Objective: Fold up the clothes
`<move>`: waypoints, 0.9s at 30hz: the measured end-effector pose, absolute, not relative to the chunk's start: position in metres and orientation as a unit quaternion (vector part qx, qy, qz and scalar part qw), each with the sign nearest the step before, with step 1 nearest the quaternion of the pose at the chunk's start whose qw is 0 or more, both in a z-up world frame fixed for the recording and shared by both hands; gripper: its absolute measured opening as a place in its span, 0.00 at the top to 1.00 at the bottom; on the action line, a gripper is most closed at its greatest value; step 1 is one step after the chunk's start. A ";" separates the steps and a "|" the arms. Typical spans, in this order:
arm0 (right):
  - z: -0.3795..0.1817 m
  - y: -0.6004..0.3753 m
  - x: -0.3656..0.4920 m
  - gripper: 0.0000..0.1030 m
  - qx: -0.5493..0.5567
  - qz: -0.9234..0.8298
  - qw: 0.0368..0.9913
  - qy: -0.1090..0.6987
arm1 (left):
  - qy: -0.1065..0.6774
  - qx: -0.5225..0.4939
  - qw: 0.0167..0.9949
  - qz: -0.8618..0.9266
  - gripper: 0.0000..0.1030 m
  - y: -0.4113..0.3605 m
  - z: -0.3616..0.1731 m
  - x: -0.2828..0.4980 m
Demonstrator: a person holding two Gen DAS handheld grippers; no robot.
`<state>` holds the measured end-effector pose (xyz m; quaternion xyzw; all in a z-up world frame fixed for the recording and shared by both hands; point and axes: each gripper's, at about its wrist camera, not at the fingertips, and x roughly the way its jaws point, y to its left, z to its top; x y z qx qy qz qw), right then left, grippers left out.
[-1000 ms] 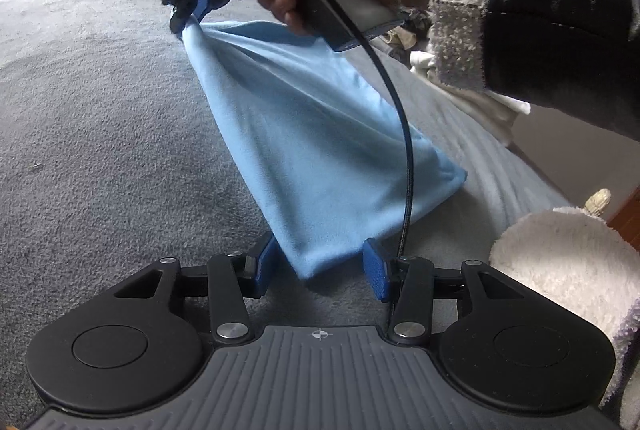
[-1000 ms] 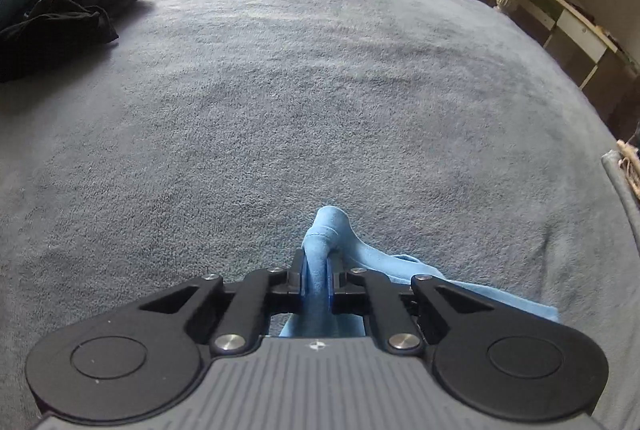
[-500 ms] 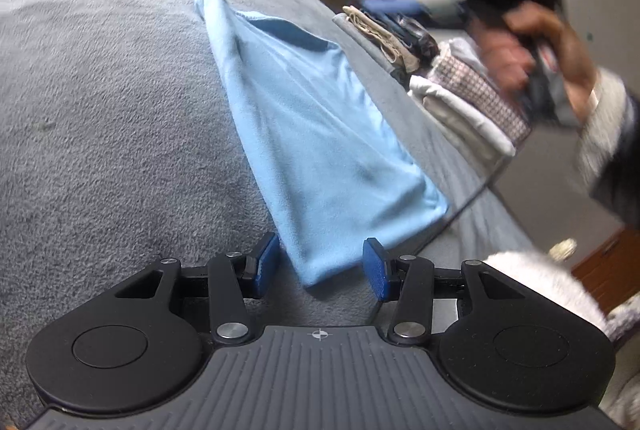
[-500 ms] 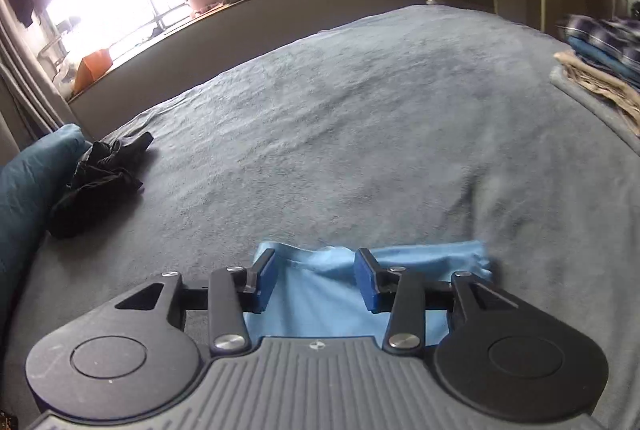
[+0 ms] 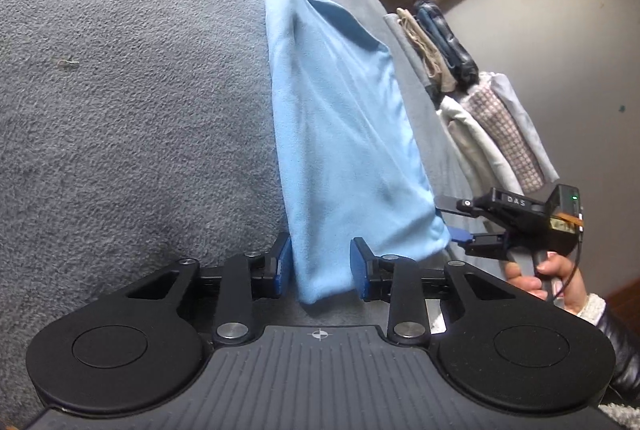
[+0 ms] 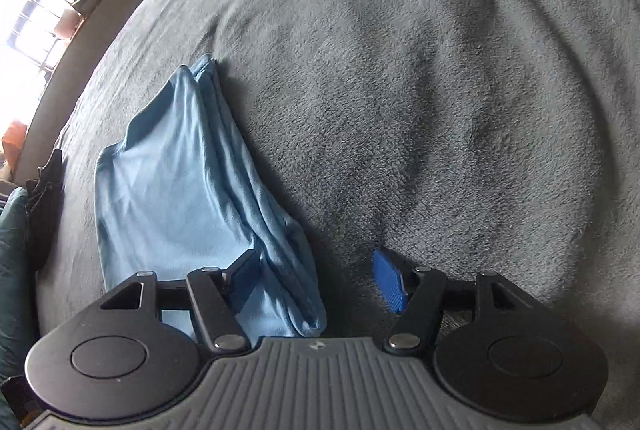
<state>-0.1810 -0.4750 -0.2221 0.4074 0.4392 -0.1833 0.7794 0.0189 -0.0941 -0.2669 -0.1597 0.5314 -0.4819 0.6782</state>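
A light blue cloth lies folded in a long strip on the grey blanket. My left gripper straddles its near corner; the jaws are closing, the cloth hangs loose between them and is not pinched. At the cloth's near right corner my right gripper comes in from the side, held by a hand. In the right wrist view the right gripper is opening, and the bunched edge of the cloth lies between its jaws beside the left pad, untouched by the right one.
Several folded clothes are stacked at the blanket's right edge. A black garment and a teal pillow lie at the far left under a bright window. Bare grey blanket stretches right of the cloth.
The right gripper let go of the cloth's far end and swung round to its near right corner, jaws spread. The far end now rests on the blanket. The left jaws have narrowed around the near corner.
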 end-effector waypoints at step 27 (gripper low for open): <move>-0.202 -0.473 -0.208 0.69 0.381 -0.166 0.778 0.471 | 0.538 -0.072 0.686 -0.485 0.84 -0.077 -0.238 0.007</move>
